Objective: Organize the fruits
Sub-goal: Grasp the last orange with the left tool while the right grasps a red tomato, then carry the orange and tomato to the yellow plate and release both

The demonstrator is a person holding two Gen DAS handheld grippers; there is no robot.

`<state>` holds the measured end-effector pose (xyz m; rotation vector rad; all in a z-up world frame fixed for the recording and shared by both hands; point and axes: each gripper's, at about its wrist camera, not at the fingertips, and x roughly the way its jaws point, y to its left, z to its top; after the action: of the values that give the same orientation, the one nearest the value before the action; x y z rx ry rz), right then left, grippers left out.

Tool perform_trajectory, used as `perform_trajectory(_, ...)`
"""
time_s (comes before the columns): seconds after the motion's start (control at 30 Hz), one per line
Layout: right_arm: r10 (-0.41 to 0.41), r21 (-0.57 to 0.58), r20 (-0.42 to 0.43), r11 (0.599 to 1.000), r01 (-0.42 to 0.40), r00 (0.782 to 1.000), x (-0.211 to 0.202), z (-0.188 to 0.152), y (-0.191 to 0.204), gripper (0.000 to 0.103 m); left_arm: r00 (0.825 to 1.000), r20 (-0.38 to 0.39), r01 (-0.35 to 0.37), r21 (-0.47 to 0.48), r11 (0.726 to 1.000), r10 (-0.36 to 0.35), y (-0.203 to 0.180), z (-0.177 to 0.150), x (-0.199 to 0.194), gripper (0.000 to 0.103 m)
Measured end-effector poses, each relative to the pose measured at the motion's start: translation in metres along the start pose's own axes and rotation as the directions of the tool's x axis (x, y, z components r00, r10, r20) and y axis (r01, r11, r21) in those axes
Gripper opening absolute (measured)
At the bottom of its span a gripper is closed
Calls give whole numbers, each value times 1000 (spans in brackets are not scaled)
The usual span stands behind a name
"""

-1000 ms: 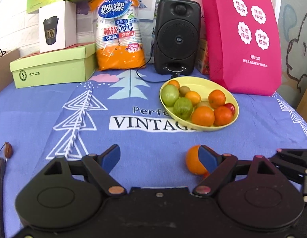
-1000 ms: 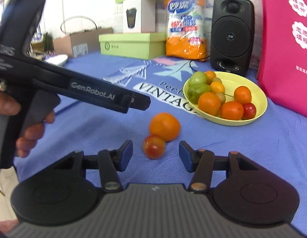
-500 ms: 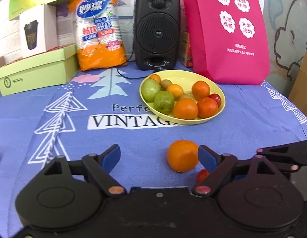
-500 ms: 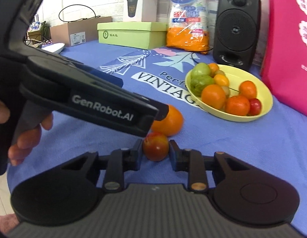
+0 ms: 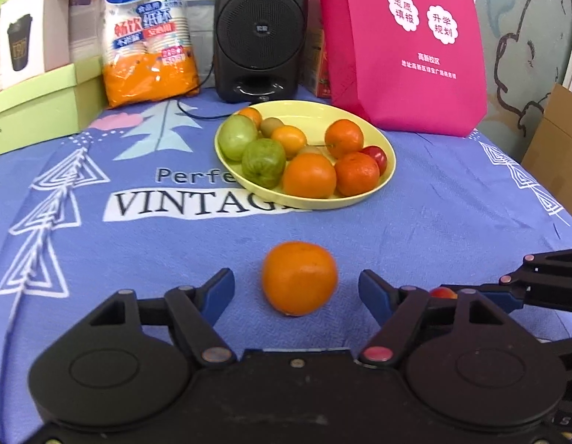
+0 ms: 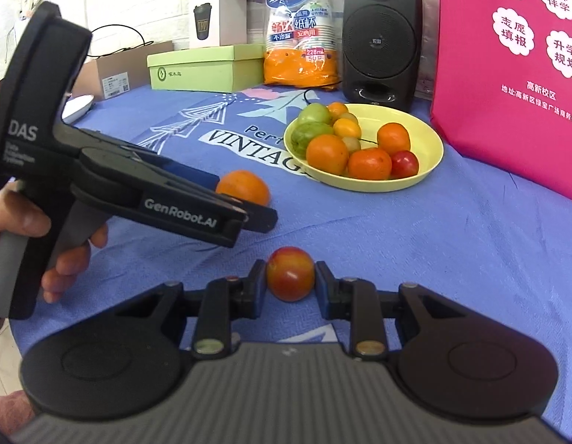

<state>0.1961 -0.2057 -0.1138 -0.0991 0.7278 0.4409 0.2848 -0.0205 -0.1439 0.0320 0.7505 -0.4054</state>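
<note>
Since a second ago my right tool (image 6: 290, 277) has closed onto the small red fruit (image 6: 290, 273), pinching it on the counter (image 6: 471, 251). My left tool (image 5: 296, 286), jaws just closing yet still spread, straddles the smooth, glossy orange (image 5: 299, 277); I should centre it before squeezing. The yellow plate (image 5: 387, 170) waits beyond.

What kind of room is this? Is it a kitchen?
Probably not a kitchen. It looks more like an office or classroom corner: a table under a printed blue cloth, with a black speaker, stacked boxes and a pink tote bag against the wall.
</note>
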Motion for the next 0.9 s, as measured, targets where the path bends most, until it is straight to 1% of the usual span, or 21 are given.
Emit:
perform_trajectory(0.03,1,1,1,1000,-1,1000,0,-1,0,27,1000,-2,-1,7,1000,1,0,0,3,64)
perform_trajectory(0.07,2,3,1,1000,-2,1000,0,-1,0,27,1000,-2,-8,17,1000,8,-1,0,5,61)
perform_trajectory(0.13,4,4,3,1000,-4,1000,0,-1,0,27,1000,-1,5,20,1000,-5,-1,1,5,40)
perform_trajectory(0.33,9,24,11,1000,-9,1000,-3,-2,-3,27,1000,-16,26,0,1000,-26,3,4,-2,40)
perform_trajectory(0.47,11,33,19,999,-12,1000,-5,1,-6,27,1000,8,25,12,1000,-25,3,7,-14,40)
perform_trajectory(0.57,3,33,32,999,-4,999,-7,5,-8,27,1000,27,6,36,999,-6,1,11,-22,40)
perform_trajectory(0.73,-26,19,72,1000,25,997,-14,23,-14,27,998,61,1,53,999,-5,5,28,-33,40)
perform_trajectory(0.9,-57,-3,120,998,58,991,-17,48,-22,27,996,86,-19,63,998,14,6,54,-30,40)
